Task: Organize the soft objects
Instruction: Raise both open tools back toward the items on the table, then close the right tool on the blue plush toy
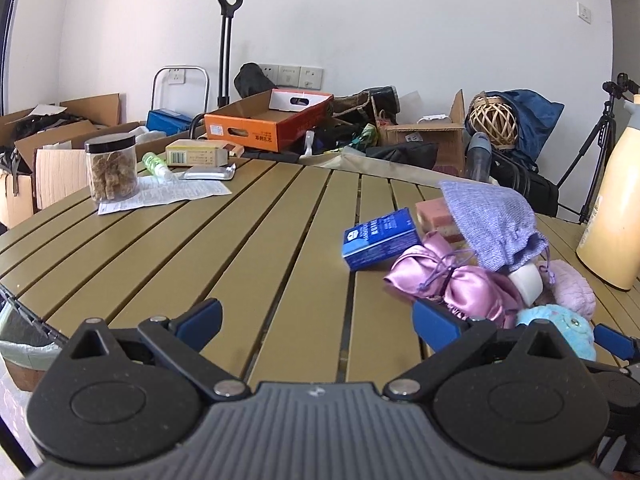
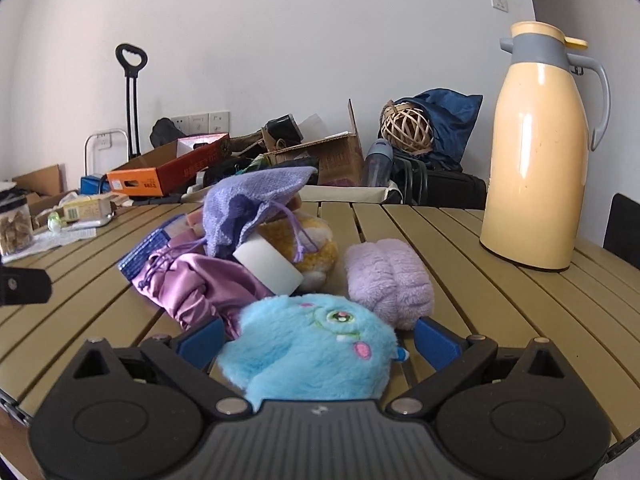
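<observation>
The right gripper (image 2: 316,338) stands wide open with the blue plush toy (image 2: 312,344) sitting between its fingers, near the front edge of the slatted table (image 2: 460,240); the pads flank the toy without pressing it, probably lined up for a squeeze. The left gripper (image 1: 316,320) is open too and empty, over bare slats just left of the pile. Just behind the toy lie a fluffy lilac pouch (image 2: 388,280) and a satin purple bag (image 2: 192,280), touching it or nearly so. Farther in, a knitted lavender bag (image 2: 248,208) drapes over a white roll (image 2: 268,266). A yellow thermos (image 2: 536,152) stands toward the right edge, well apart.
</observation>
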